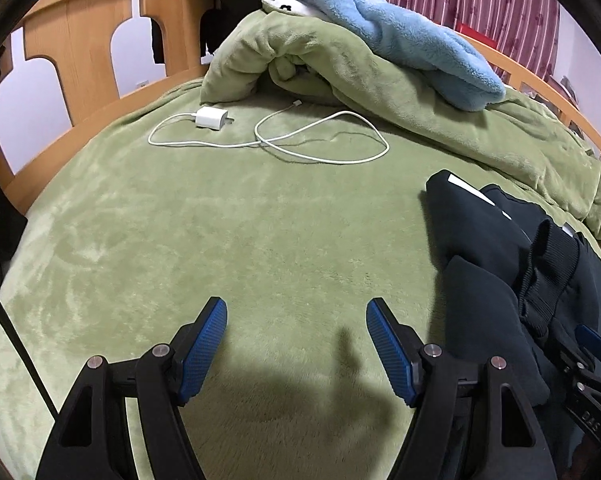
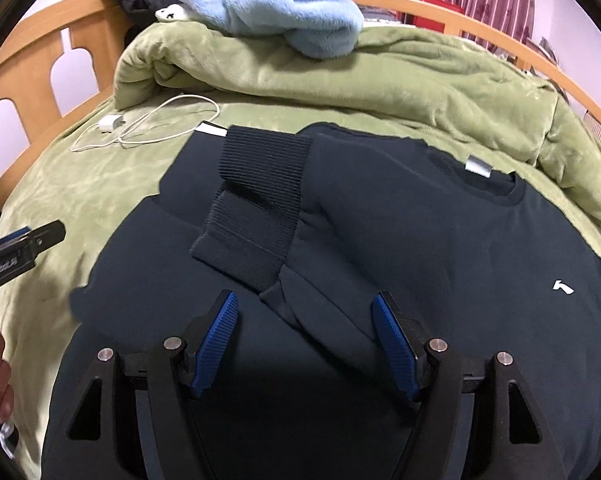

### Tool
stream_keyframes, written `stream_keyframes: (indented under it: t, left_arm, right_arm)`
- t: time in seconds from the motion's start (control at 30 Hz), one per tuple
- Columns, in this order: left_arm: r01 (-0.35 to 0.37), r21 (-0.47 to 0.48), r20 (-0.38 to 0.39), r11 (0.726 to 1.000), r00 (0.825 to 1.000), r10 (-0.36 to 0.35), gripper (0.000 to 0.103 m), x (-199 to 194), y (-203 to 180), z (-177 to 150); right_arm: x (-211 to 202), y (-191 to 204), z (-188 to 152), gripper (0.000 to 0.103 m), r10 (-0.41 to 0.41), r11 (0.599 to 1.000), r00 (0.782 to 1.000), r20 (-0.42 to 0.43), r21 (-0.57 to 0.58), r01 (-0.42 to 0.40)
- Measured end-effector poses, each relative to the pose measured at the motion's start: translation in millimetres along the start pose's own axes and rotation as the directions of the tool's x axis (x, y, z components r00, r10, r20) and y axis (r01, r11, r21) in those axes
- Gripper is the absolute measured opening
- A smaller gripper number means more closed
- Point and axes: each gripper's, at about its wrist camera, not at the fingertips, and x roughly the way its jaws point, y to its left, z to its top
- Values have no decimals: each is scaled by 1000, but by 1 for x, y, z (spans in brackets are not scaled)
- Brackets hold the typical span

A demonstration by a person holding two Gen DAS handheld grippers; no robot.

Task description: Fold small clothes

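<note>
Dark sweatshirt (image 2: 380,240) runs off frame beneath right gripper (image 2: 304,312).

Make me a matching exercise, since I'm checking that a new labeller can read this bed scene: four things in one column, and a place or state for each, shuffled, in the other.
Things:
1. dark sweatshirt
2. white charger
3. light blue fleece
4. left gripper

Places or states:
A. on top of the bunched green duvet
B. lying flat on the green blanket, cable looped beside it
C. jaws open over bare blanket, nothing between them
D. spread out with a ribbed cuff folded across its front

Pairs: 1-D, 2-B, 3-A, 4-C
</note>
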Motion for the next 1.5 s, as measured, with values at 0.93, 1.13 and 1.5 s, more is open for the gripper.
stream_keyframes:
  t: [0.93,1.13,1.5]
  left_arm:
    - [-18,99,100,995,995,8,82,-52,-49,-21]
    - [-1,143,117,990,993,-16,82,-72,-81,-19]
    - [77,225,92,971,991,-99,82,-78,-155,-11]
  right_arm:
    - [-75,-109,-7,18,-40,984,988,149,179,13]
    - [-98,-159,-34,18,-54,960,985,163,281,6]
    - [-125,-235,-73,18,-127,926,979,160,373,59]
